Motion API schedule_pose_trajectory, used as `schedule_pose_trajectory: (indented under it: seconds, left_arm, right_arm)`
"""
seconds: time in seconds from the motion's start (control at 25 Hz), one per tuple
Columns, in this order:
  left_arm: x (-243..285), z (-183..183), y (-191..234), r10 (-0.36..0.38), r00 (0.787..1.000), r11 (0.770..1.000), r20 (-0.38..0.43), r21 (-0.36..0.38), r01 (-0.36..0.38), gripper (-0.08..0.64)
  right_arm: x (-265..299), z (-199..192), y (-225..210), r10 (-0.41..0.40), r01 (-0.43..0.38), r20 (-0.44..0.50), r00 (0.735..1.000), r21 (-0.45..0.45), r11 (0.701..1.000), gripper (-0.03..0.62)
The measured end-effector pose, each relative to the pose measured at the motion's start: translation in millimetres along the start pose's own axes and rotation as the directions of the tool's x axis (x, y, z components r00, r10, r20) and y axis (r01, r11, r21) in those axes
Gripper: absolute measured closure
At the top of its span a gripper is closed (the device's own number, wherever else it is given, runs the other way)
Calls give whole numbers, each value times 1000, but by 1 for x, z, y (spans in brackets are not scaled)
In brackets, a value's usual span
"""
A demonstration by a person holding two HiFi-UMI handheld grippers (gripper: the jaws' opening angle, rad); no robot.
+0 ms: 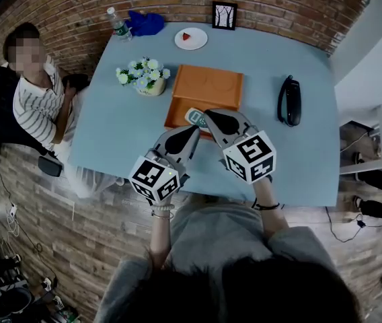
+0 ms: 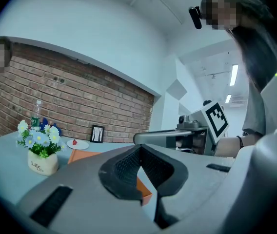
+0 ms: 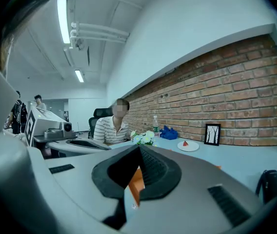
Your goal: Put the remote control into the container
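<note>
The orange tray lies in the middle of the light-blue table. A small grey remote control with a greenish face rests at the tray's near edge, just left of my right gripper's tip. My right gripper hovers over that edge, shut and holding nothing; in its own view the pads meet at the tip, with orange tray visible below. My left gripper hangs just in front of the tray, also shut and empty. The tray's corner shows under its jaws.
A flower pot stands left of the tray, and a black handset lies to its right. At the back are a plate, a picture frame, a bottle and a blue cloth. A person in a striped shirt sits at the table's left end.
</note>
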State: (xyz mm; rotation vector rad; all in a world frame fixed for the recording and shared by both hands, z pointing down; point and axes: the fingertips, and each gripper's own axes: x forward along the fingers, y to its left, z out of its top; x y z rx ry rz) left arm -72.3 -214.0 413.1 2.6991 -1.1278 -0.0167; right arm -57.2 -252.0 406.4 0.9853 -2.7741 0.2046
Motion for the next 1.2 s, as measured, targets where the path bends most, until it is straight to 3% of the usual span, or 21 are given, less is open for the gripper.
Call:
schedule_pose_trajectory:
  seconds: [0.72,1.2]
  left_arm:
    - [-3,0,-26,34,999,998,37,58,-36,557]
    - [-4,7,-35,34,998,995,53,92,-39,557]
  right_arm:
    - [-26,-5,15,85,-82,59,995,-54,995,594]
    - [-33,-7,17,100,-95,66,993,-69,993,594]
